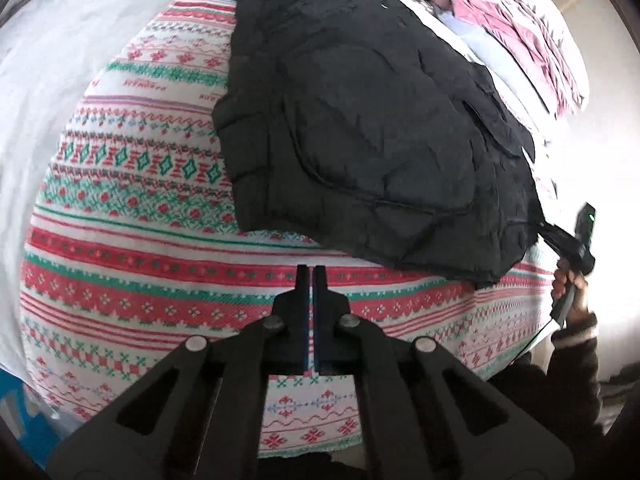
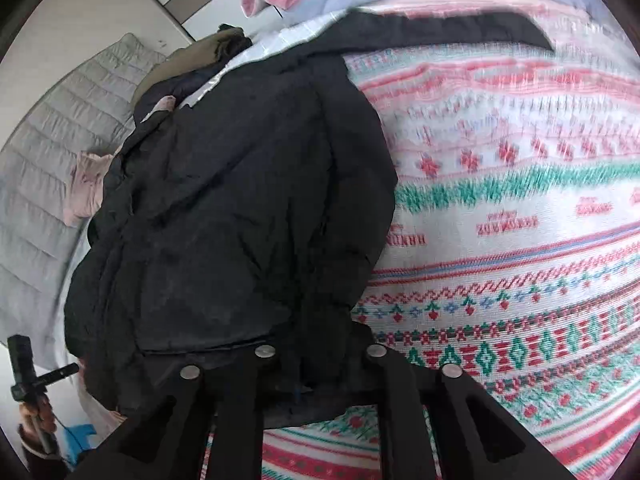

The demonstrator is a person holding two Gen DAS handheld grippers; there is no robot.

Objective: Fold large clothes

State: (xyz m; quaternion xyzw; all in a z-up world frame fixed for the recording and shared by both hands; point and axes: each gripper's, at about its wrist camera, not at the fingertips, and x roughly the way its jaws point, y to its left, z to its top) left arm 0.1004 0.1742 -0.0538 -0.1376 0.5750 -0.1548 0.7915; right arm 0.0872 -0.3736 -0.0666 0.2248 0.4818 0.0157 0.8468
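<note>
A black padded jacket (image 1: pixel 372 128) lies on a red, green and white patterned blanket (image 1: pixel 132 240). My left gripper (image 1: pixel 310 270) is shut and empty, hovering over the blanket just short of the jacket's near hem. My right gripper (image 1: pixel 554 236) shows at the right of the left wrist view, shut on the jacket's edge. In the right wrist view the jacket (image 2: pixel 240 216) fills the middle and drapes over my right gripper (image 2: pixel 316 376); its fingertips are hidden under the fabric. The left gripper (image 2: pixel 24 364) shows at the lower left there.
Pink and pale blue bedding (image 1: pixel 520 36) is piled at the far side. A grey quilted cover (image 2: pixel 52 128) lies to the left in the right wrist view, with an olive garment (image 2: pixel 188 56) and a pink cloth (image 2: pixel 86 188) beside the jacket. A blue object (image 1: pixel 16 420) sits by the bed edge.
</note>
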